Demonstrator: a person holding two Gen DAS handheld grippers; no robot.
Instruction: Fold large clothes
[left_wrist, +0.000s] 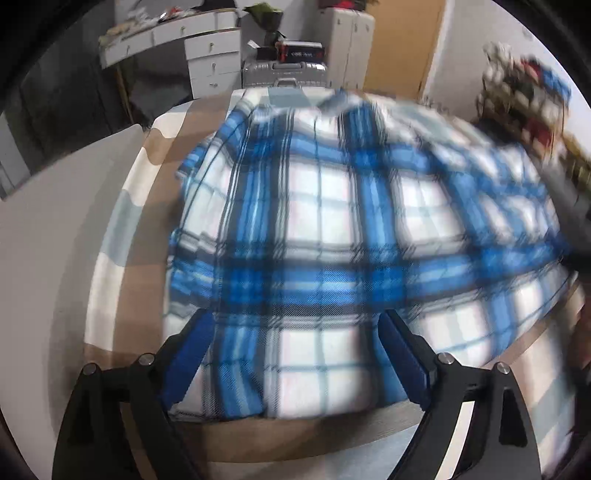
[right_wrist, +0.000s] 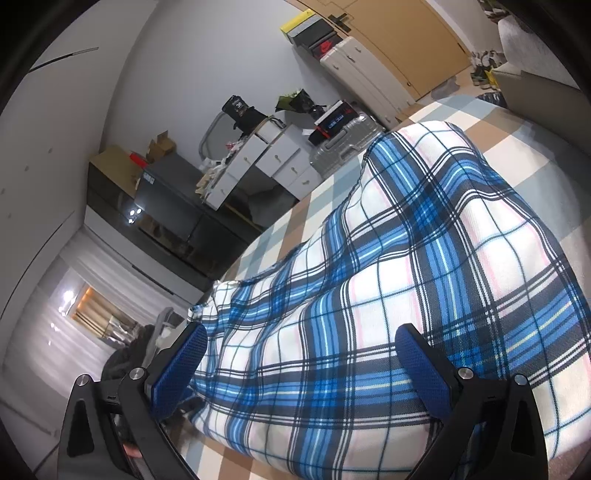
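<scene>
Both wide open here: our left gripper (left_wrist: 295, 347) hangs right over the blue plaid shirt (left_wrist: 332, 229), our right gripper (right_wrist: 301, 354) too, nothing pinched.

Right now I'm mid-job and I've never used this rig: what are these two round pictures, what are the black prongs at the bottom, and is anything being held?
Each round picture comes from a fisheye camera on a hand-held gripper, looking forward along its two fingers; there is no robot arm.

The first is the left gripper, the second the right gripper. The black prongs with blue pads are their fingers.

A blue and white plaid garment lies on a bed with a checked cover.

Both grippers stand open just above the cloth, jaws wide apart. Neither holds anything. The left picture is blurred.

Behind the bed are a white desk and a silver suitcase.
</scene>
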